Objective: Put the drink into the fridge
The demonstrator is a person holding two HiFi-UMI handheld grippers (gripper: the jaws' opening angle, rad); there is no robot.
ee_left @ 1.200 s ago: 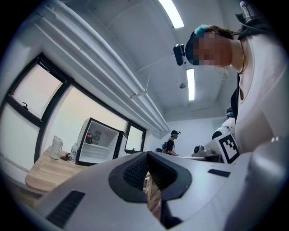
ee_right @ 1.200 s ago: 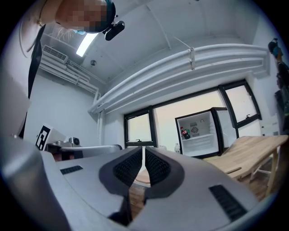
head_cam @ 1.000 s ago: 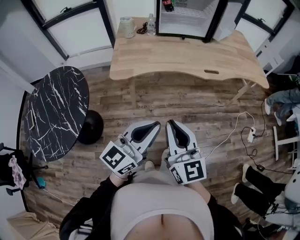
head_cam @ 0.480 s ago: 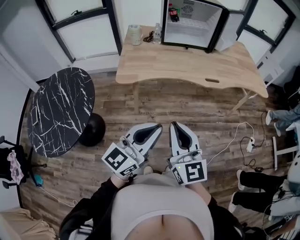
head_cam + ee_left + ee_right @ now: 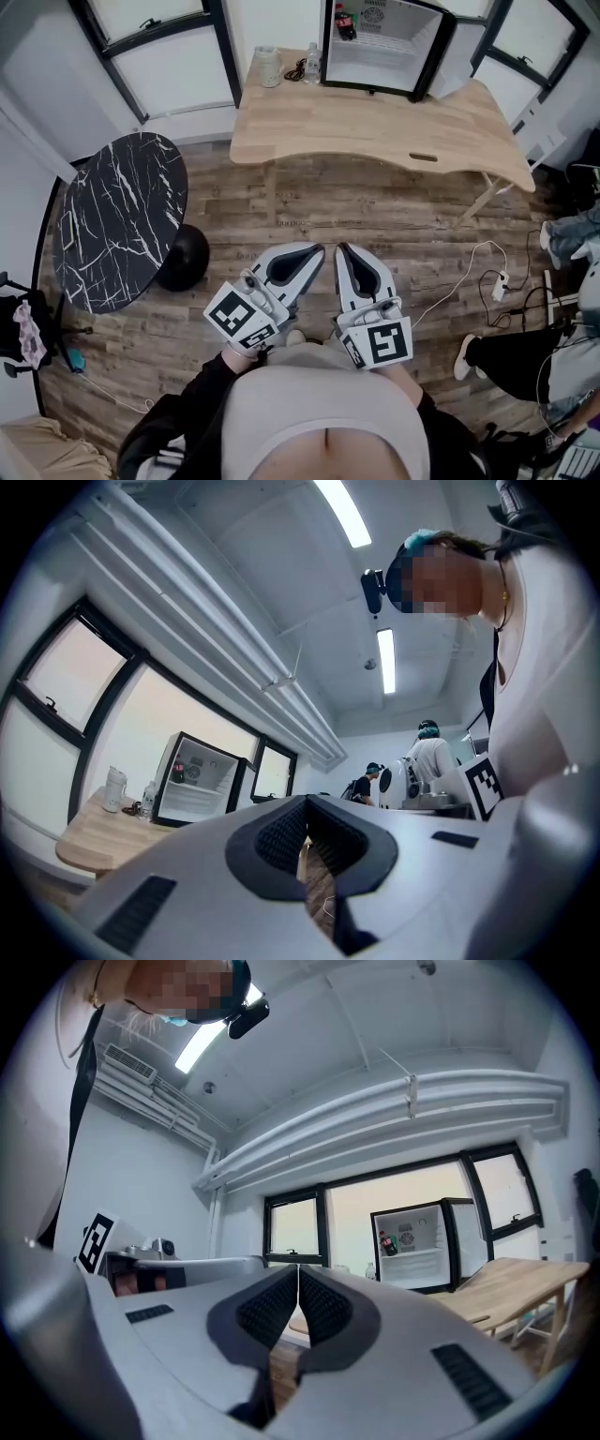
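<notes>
- One fridge [image 5: 389,42], far ahead of the jaws (door open).
- Two tables: wooden table [image 5: 375,122] ahead of the jaws, marble table [image 5: 112,220] to their left.
- Two bottles, as far as the small view shows: cola bottle [image 5: 344,21], water bottle [image 5: 313,64].
- One jug [image 5: 269,66].

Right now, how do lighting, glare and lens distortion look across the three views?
Head view: even light, sharp, with fisheye bowing the wooden table. Left gripper view: dark round vignette, ceiling light blown out, left tongs filling the lower frame. Right gripper view: same vignette, window washed out to white, open fridge small but legible.
</notes>
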